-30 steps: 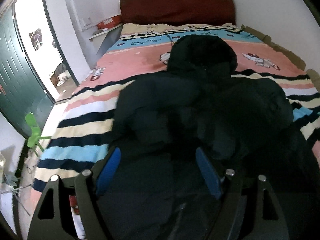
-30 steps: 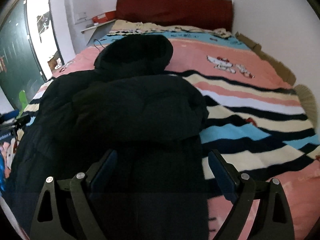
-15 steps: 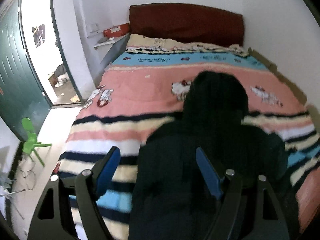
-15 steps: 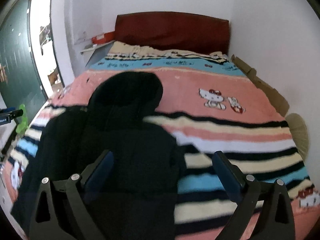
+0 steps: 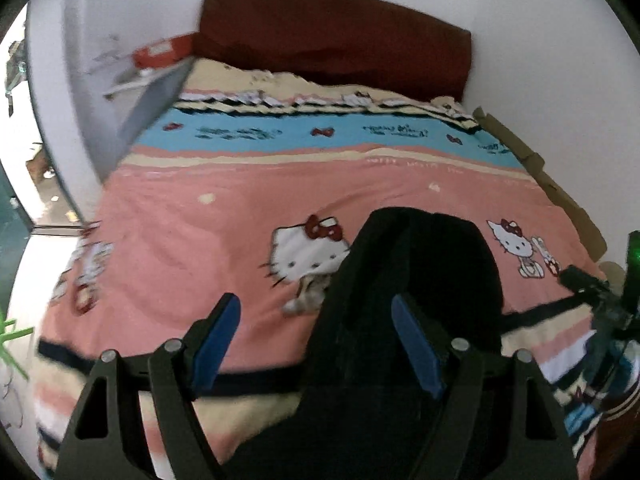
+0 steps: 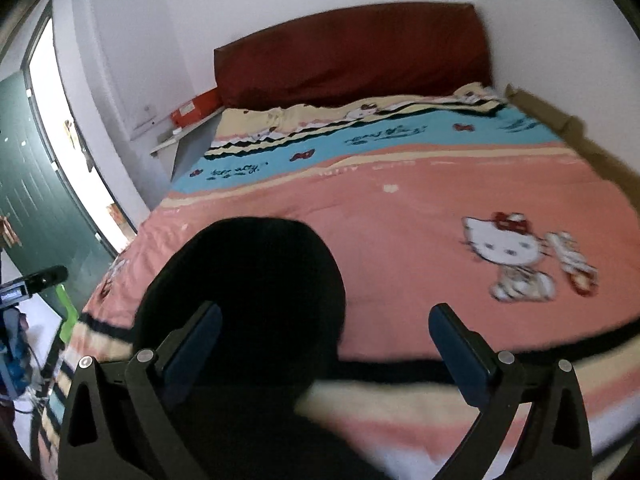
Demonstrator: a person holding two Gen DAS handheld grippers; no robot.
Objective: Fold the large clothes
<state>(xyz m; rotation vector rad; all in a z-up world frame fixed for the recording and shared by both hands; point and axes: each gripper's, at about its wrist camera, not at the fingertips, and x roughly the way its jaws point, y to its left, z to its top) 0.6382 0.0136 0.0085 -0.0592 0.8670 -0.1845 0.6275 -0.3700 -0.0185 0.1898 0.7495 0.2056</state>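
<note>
Your left gripper (image 5: 316,338) hangs over the bed (image 5: 240,208) with jaws wide apart and nothing gripped. Your right gripper's (image 6: 326,342) jaws are opening, also empty. The black jacket (image 5: 420,280) lies on the bedspread, its hood toward the headboard (image 5: 332,48) at twelve o'clock.

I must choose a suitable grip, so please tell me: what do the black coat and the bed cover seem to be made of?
Black coat: probably padded synthetic shell, matte; it looks thick and puffy, but blur hides detail.
Bed cover: likely printed woven cotton, matte, lying flat with soft creases.
</note>
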